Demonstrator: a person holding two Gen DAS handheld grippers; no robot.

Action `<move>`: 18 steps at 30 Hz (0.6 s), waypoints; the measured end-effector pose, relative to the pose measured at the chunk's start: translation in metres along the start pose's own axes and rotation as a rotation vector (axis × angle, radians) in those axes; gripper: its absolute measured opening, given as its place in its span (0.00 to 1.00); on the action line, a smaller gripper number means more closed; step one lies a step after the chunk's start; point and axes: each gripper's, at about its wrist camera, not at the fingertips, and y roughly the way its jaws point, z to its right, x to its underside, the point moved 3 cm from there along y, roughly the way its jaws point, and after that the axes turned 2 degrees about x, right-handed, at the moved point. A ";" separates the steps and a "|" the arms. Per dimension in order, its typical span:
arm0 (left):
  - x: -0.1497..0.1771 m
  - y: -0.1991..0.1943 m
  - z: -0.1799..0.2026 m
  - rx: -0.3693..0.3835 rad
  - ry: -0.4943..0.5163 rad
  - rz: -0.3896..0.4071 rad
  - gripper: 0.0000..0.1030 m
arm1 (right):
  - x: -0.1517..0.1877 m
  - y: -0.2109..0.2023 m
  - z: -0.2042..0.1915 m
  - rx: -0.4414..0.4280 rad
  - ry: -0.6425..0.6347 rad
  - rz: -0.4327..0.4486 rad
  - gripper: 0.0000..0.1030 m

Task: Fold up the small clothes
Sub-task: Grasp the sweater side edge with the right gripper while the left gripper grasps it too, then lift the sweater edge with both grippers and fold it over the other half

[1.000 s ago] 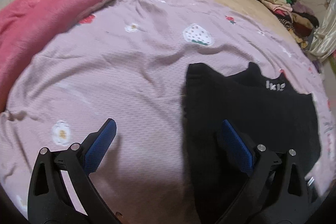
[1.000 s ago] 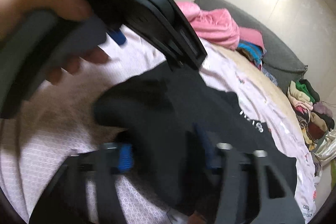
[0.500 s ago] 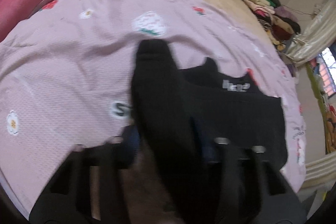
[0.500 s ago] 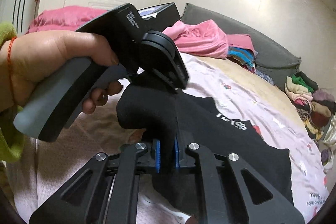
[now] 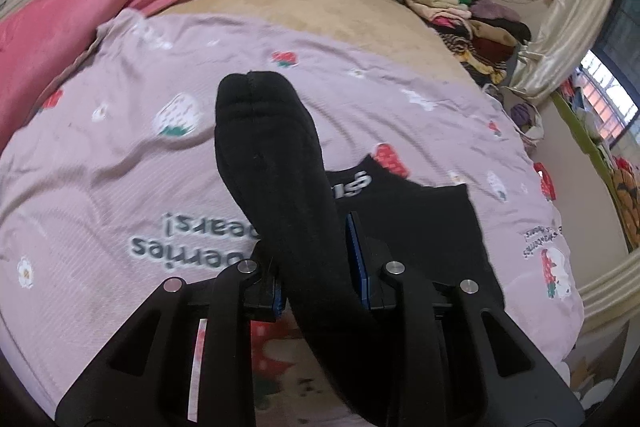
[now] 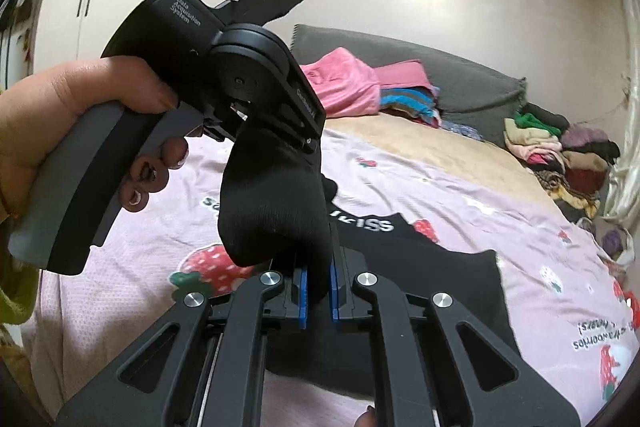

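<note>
Since the earlier frame we see the black sock lifted off the pink strawberry bedsheet. Both tools have just been closing: our left gripper pinches one part of it, our right gripper another (pads tight on cloth). A second black sock lies flat on the sheet below.

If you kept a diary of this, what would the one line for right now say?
step: lifting sock off bed | left gripper: just closed on black sock | right gripper: shut on same sock | second black sock: flat on pink bedspread
</note>
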 end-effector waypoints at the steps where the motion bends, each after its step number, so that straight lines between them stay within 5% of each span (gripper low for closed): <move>1: -0.001 0.001 0.007 0.003 0.007 0.002 0.17 | 0.001 -0.002 0.004 0.006 0.006 0.003 0.06; 18: 0.007 0.062 0.101 0.018 0.113 -0.095 0.17 | 0.047 -0.016 0.079 0.087 0.170 -0.055 0.06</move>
